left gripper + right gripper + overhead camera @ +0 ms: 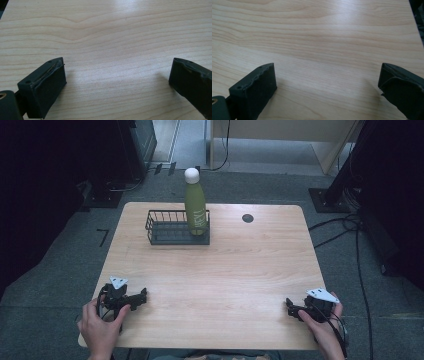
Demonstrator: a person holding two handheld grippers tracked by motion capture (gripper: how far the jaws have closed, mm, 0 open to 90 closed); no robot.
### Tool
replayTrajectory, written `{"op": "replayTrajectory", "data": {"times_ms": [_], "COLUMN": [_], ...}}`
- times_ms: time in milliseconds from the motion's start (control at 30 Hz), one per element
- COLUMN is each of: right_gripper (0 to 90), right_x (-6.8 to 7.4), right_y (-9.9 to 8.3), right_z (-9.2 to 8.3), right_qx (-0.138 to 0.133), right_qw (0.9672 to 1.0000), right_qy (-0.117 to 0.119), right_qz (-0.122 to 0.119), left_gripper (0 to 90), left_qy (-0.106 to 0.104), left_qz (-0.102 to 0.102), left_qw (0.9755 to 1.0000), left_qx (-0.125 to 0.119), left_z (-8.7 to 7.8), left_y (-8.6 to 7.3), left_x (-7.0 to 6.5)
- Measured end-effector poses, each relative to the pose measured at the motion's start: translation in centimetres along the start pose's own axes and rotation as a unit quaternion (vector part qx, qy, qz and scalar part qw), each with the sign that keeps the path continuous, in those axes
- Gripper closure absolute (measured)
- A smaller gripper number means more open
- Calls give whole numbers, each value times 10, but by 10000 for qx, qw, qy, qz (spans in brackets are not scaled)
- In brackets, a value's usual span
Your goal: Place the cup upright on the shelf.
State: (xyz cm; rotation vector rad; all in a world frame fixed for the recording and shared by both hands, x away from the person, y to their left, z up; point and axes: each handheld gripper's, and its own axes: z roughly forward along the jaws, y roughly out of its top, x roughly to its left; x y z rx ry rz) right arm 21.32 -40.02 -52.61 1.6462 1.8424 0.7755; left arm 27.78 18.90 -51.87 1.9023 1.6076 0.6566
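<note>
The high view is taken up mostly by a light wooden table with rounded corners, set on a grey carpeted floor. Toward the far edge of the table, left of centre, a black wire basket is seen, and a green bottle with a white cap is stood upright inside its right end, rising well above the rim. A small dark round hole is seen in the tabletop to the right of the basket, apart from it. Black cables are laid across the floor at the right.

At the near edge, the left gripper is held in the person's left hand low over the near left corner, and the right gripper is held in the right hand over the near right corner. Both are kept well apart from the basket and the bottle, and well apart from each other.

In the left gripper view, the two black jaws are spread wide, with nothing but bare wood grain between them. In the right gripper view, the jaws are likewise spread wide over bare tabletop, and nothing is pinched. A grey three-cornered plate is carried on top of each gripper.
</note>
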Motion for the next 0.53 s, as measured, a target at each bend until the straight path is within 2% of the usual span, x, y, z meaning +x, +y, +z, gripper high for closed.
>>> {"op": "replayTrajectory", "data": {"times_ms": [100,200,467,533], "right_gripper": [0,0,0,0], "right_x": [-7,-13,-14,-15], "right_y": [0,-2,-2,-1], "right_z": [0,0,0,1], "right_qx": [28,138,135,126], "right_qw": [9999,9994,9995,9994], "right_qy": [-109,57,75,-2], "right_qz": [70,299,259,319], "left_gripper": [13,13,13,13], "left_qy": [-1,1,-1,-4], "left_qz": [1,1,3,-5], "left_qw": [10000,10000,10000,10000], "left_qx": [3,2,6,5], "left_z": [0,0,0,0], "left_y": [0,0,0,0], "left_x": [0,0,0,0]}}
